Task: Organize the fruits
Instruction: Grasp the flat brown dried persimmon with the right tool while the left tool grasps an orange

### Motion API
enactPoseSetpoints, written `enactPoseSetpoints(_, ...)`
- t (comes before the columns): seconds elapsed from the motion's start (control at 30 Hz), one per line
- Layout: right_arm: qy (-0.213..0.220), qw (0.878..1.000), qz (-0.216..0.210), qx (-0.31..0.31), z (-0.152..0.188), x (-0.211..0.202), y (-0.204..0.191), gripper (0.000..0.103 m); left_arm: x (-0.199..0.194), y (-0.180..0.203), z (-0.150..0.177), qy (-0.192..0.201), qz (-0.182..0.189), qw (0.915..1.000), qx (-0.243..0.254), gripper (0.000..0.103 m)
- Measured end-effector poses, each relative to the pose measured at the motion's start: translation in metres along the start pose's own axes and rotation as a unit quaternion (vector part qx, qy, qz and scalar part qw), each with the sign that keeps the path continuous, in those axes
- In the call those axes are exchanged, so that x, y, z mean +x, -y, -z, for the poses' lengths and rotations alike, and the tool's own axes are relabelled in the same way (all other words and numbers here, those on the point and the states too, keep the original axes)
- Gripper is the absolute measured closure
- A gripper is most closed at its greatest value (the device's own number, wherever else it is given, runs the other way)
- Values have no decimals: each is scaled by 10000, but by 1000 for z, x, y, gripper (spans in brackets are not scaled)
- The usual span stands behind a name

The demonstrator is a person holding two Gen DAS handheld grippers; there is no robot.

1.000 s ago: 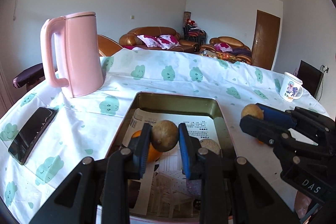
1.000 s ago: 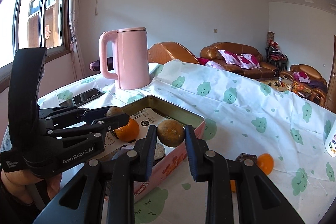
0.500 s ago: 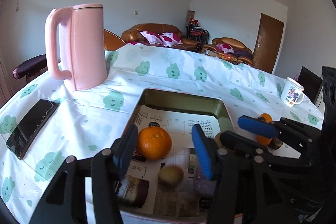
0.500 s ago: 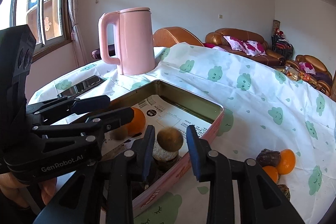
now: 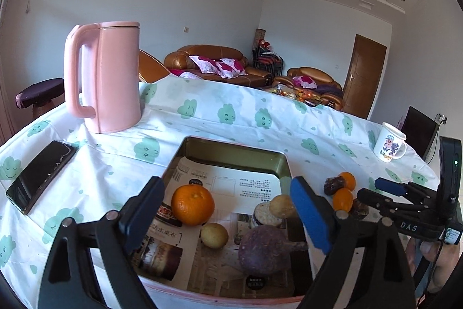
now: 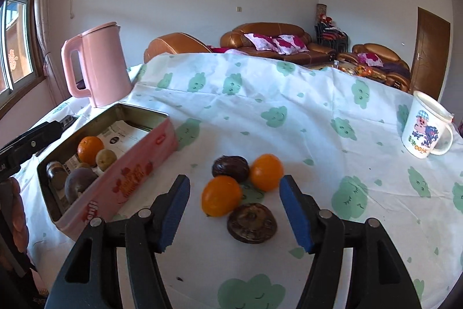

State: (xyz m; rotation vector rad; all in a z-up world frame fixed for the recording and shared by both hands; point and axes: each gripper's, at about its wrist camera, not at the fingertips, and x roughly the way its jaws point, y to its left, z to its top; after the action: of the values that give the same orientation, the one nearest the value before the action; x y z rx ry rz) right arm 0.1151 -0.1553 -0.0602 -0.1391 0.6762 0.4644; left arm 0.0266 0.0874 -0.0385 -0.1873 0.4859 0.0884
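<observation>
A pink tin box (image 5: pixel 231 148) (image 6: pixel 139 164) lined with printed paper holds an orange (image 5: pixel 192 204), a small brown fruit (image 5: pixel 214 235), a second brown fruit (image 5: pixel 282 206) and a purple fruit (image 5: pixel 264 249). My left gripper (image 5: pixel 231 216) is open and empty above the box. My right gripper (image 6: pixel 234 210) is open and empty over a cluster on the tablecloth: two oranges (image 6: pixel 221 196) (image 6: pixel 266 171) and two dark fruits (image 6: pixel 230 167) (image 6: pixel 251 223). The right gripper also shows in the left wrist view (image 5: pixel 390 190).
A pink kettle (image 5: pixel 105 77) (image 6: pixel 97 65) stands behind the box at the left. A black phone (image 5: pixel 40 175) lies at the table's left edge. A white cartoon mug (image 6: pixel 428 129) (image 5: pixel 389 146) stands at the right. Sofas stand beyond the table.
Both grippers opened and let their brown fruits go into the box. My right gripper then swung right, away from the box, to above the fruit cluster on the cloth.
</observation>
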Motion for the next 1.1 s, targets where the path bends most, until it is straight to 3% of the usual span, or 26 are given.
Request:
enactPoseSetpoints(0.43,-586,9983,-26,-57,3,21,1,37,0,30,4,-31,125,9992,375,8)
enactPoseSetpoints(0.8,-852,9951,-472,146,7,28,9,40,6,61,4,-53,288,9971,709,7)
enactPoseSetpoints(1.0,-720,9934,-805,379,10,19,17,40,14,77,4,-164,390,9952,882,7)
enactPoseSetpoints(1.1,-663,9948,-643,420,16,10,27,40,17,84,3,-198,439,9944,941,7)
